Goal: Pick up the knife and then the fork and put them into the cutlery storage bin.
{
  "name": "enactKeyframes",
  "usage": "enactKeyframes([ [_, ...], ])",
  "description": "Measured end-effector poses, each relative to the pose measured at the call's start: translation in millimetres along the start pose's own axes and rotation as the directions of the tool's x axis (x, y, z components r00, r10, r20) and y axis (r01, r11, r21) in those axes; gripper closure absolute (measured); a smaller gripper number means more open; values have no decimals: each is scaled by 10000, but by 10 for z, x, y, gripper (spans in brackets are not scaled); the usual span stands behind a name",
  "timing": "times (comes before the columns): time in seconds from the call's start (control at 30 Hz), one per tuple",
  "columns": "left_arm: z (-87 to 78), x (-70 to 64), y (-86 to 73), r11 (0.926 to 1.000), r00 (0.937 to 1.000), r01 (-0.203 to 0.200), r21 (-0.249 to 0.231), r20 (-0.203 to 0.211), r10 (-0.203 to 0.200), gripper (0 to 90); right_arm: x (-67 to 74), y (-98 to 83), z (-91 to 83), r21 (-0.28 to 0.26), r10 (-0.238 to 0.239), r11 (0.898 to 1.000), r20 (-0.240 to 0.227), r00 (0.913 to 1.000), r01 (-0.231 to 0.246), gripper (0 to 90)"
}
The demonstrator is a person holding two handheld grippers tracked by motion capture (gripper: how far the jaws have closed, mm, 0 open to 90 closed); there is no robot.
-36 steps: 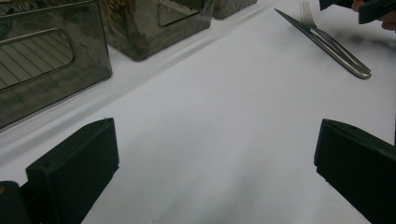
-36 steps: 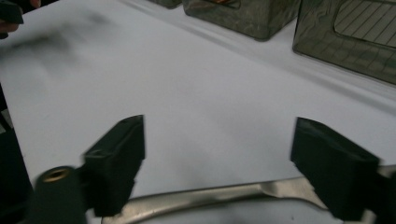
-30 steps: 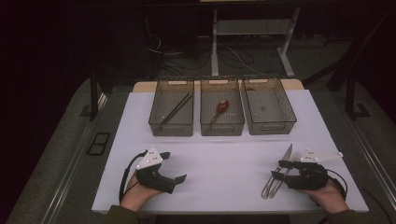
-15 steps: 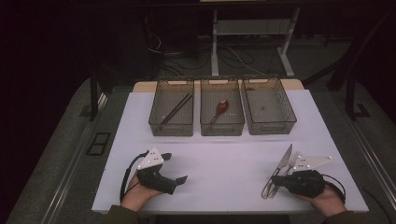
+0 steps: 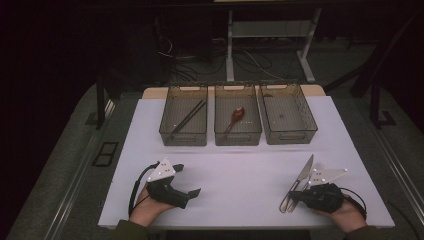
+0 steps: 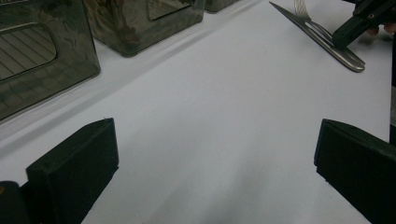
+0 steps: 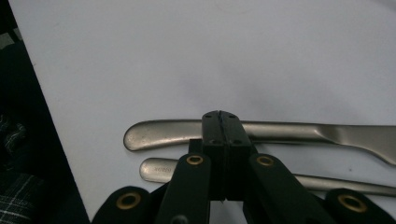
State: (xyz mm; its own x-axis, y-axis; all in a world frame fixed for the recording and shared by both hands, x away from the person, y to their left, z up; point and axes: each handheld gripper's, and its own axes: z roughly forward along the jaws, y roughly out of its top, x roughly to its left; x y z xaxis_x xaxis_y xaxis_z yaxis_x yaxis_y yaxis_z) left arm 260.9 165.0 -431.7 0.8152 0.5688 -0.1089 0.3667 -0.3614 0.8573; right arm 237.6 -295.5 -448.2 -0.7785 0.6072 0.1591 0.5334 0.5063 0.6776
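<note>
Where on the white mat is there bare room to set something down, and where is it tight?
Bare: the wide middle of the white mat, between the left gripper and the knife, in front of the three bins; also the mat's left edge. Crowded: the near right corner, where knife, fork and right gripper lie together.

Jaws apart; knife [image 6: 322,39] beyond

knife [image 7: 299,132] blade cut off at right edge, fork [image 7: 163,169] handle partly hidden, grip possibly unclear
</note>
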Motion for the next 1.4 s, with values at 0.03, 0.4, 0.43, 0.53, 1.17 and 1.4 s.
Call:
enactKeyframes([
  [0.03,1,0,1,10000,10000,3,5,-6,-3,0,-2,2,3,-14,17,10000,29,10000,-17,888],
  [0.4,1,-5,2,10000,10000,22,12,-2,-22,0,-23,38,44,-49,-45,10000,334,9994,47,889],
  [0.43,1,-5,2,10000,10000,15,21,1,-15,0,-28,50,57,-61,-65,10000,351,9994,68,889],
  [0.53,2,-3,3,10000,10000,-1,33,1,1,0,-42,77,81,-78,-100,9999,418,9991,103,889],
  [1.17,9,-10,5,10000,10000,49,-49,13,-49,0,-22,255,241,-302,-322,9990,261,9991,330,889],
  [1.4,8,-7,5,10000,10000,45,-52,3,-45,0,-51,328,308,-312,-381,9988,226,9990,388,889],
])
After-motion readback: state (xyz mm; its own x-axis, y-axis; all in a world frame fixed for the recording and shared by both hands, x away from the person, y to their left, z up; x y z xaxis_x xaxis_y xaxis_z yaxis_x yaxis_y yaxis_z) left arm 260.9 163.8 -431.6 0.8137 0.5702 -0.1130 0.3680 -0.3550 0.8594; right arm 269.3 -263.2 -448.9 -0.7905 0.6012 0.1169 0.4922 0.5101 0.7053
